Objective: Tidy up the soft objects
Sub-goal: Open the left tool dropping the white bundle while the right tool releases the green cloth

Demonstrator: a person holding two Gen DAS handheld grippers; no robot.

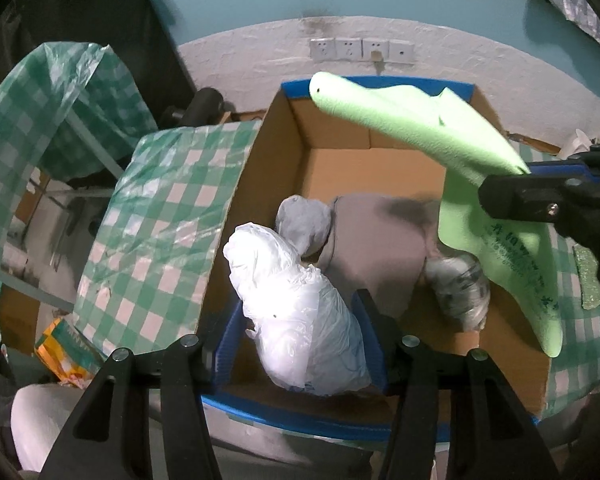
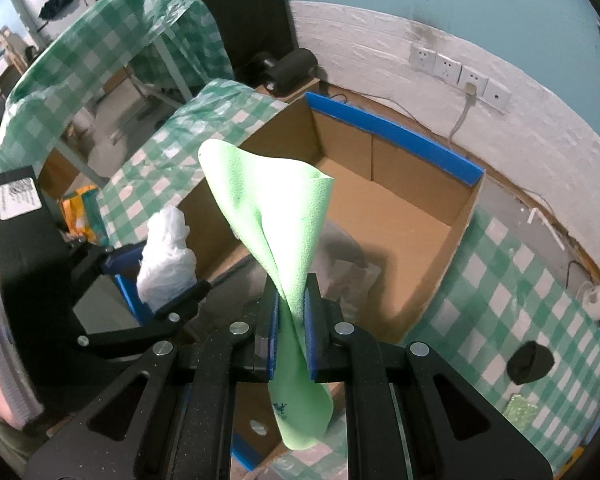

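Observation:
My left gripper [image 1: 300, 340] is shut on a white plastic bag bundle [image 1: 296, 308] and holds it over the near left corner of an open cardboard box [image 1: 268, 160]. The bundle also shows in the right wrist view [image 2: 166, 256]. My right gripper [image 2: 291, 312] is shut on a light green foam sheet [image 2: 276, 208], held above the box's near side. In the left wrist view the green sheet [image 1: 420, 124] hangs over the box's right side. Inside the box lie a grey cloth [image 1: 376, 236] and a clear plastic bundle [image 1: 460, 284].
The box has blue tape on its rims [image 2: 392, 136] and stands on a green-checked tablecloth [image 1: 160, 208]. A wall with sockets [image 1: 360, 50] is behind it. A black round object [image 2: 530, 362] and a green sponge piece [image 1: 590, 276] lie on the table at right.

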